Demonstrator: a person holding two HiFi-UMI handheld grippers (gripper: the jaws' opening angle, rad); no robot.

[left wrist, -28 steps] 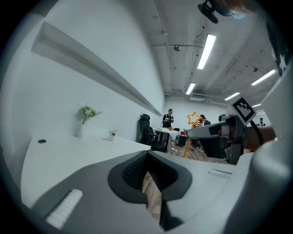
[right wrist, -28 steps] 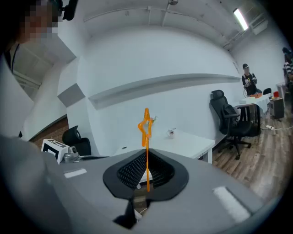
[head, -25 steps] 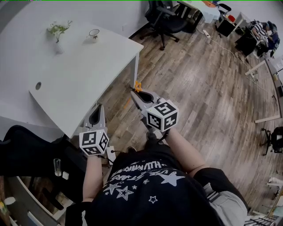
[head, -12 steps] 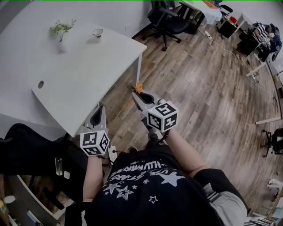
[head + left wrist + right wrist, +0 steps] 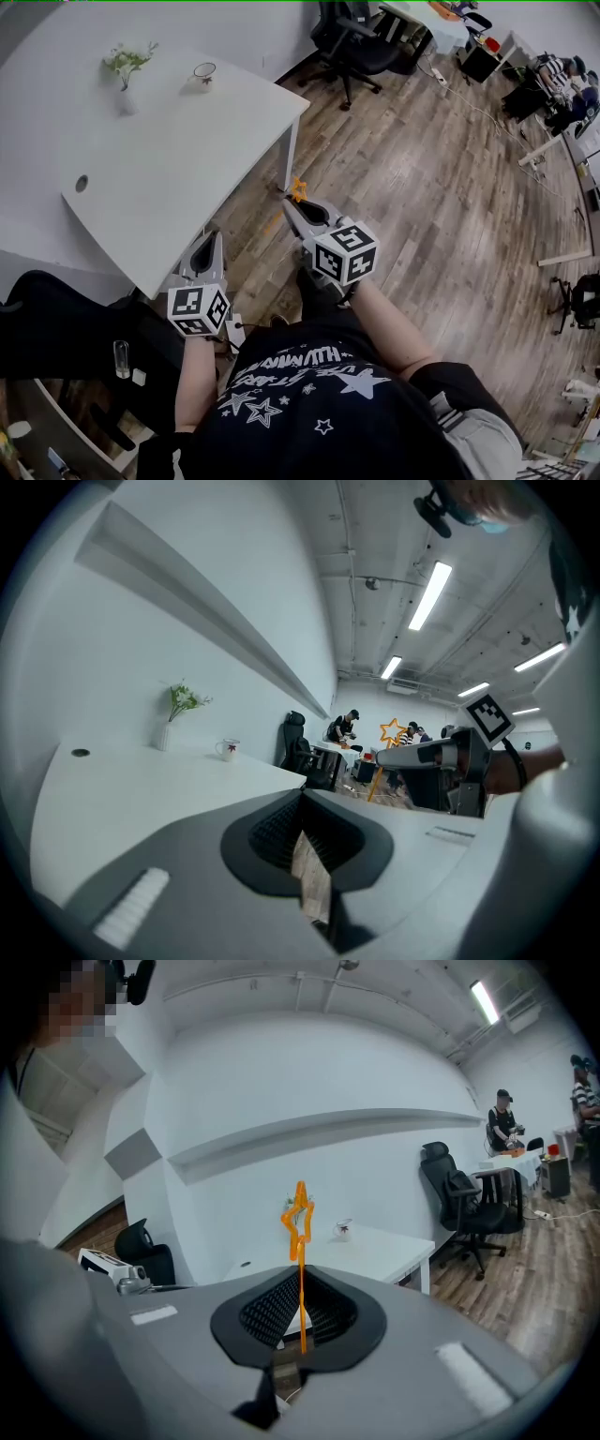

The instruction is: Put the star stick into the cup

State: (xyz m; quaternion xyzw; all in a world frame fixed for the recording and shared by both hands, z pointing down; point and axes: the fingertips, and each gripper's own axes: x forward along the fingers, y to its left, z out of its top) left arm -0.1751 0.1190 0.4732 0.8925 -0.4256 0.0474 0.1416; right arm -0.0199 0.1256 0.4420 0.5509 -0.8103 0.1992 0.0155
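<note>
Wood floor, white desk point(image 5: 169, 159) at upper left; cup point(image 5: 202, 72) near its far edge, beside a vase point(image 5: 125, 96).

Head view: left gripper point(image 5: 208, 234) and right gripper point(image 5: 292, 200) off the desk's near corner, barely shifted since a second ago. Star stick point(image 5: 298, 190) at the right tips, well apart from the cup.

Left gripper view: jaws pressed together, empty.

Right gripper view: jaws pinching the stick's shaft, star upright above them, as before.

Wide table top point(image 5: 178, 159) open up to the cup point(image 5: 202, 71), vase point(image 5: 125, 98) near it — floor point(image 5: 441, 187) free rightward
</note>
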